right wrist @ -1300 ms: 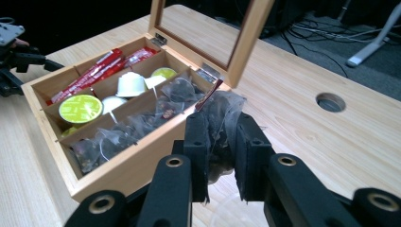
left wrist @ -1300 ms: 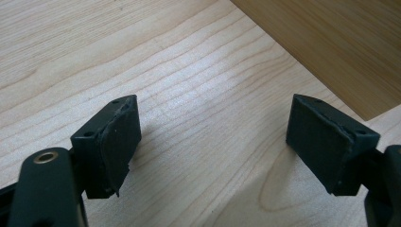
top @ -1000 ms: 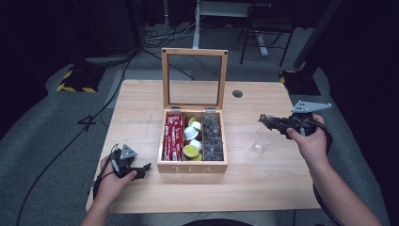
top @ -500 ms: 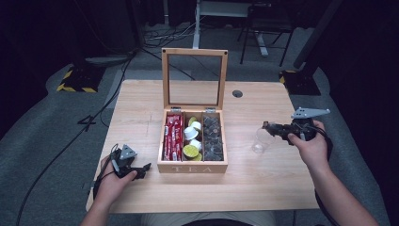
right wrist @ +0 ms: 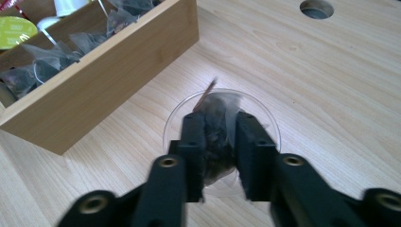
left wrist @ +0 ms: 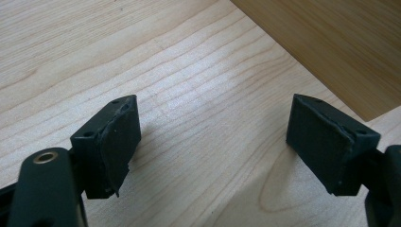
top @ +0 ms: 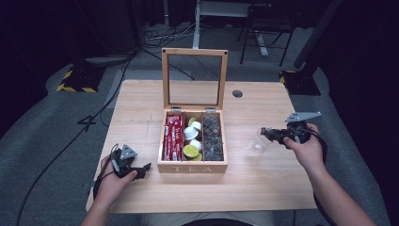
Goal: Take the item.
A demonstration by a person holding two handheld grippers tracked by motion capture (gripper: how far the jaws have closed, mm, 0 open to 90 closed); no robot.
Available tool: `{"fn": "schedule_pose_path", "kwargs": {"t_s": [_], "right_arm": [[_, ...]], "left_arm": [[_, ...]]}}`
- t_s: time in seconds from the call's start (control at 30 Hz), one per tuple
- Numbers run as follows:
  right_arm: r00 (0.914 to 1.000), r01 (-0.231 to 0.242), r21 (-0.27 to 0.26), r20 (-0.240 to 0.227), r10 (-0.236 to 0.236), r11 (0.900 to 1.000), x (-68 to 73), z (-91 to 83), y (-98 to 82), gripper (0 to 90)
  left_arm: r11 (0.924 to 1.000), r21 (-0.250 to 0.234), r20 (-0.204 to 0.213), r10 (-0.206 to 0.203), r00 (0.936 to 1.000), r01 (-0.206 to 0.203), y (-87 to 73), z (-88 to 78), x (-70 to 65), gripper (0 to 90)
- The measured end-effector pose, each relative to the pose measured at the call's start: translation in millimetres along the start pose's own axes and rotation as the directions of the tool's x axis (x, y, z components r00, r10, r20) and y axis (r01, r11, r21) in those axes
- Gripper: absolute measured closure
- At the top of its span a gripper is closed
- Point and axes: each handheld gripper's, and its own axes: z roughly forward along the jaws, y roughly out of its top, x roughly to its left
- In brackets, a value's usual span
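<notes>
A wooden tea box [top: 193, 167] stands open mid-table, with red sachets, capsules and dark tea bags in its compartments. Right of it stands a clear glass cup [top: 258, 143]. My right gripper [top: 264, 133] hovers over the cup's mouth. In the right gripper view its jaws [right wrist: 220, 132] have just been opening a little, and a dark mesh tea bag [right wrist: 217, 106] is still pinched between them above the cup [right wrist: 267, 118]. My left gripper [top: 143, 169] rests open on the table by the box's front left corner, with nothing between its fingers [left wrist: 213, 137].
The box's glass lid [top: 194, 77] stands upright at the back. A cable hole [top: 237, 93] lies in the tabletop behind the cup. The box's side wall [right wrist: 108, 80] is close on the left of the cup. Bare wood lies in front of the box.
My right gripper has come down and slightly forward with the tea bag, from above the cup to just over its mouth. The left hand has stayed where it was.
</notes>
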Motion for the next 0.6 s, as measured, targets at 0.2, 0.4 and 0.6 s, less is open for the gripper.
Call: {"fn": "schedule_pose_path", "kwargs": {"t_s": [0.2,0.4,0.6], "right_arm": [[0.9991,-0.025,-0.040,0.032,0.026,0.999,-1.4,-0.3,-1.3,44.3],[0.9984,-0.040,-0.047,0.038,0.042,0.998,-5.5,-0.4,-5.5,39.5],[0.9986,-0.043,-0.055,0.029,0.045,0.998,-6.1,1.6,-6.7,36.2]], "left_arm": [[1.0000,0.000,0.000,0.000,1.0000,0.000,0.2,0.1,0.1,18.9],[1.0000,0.000,0.001,-0.002,1.0000,0.002,0.6,0.7,0.1,18.5],[1.0000,0.003,0.003,-0.003,1.0000,0.003,0.9,0.7,0.2,18.4]]}}
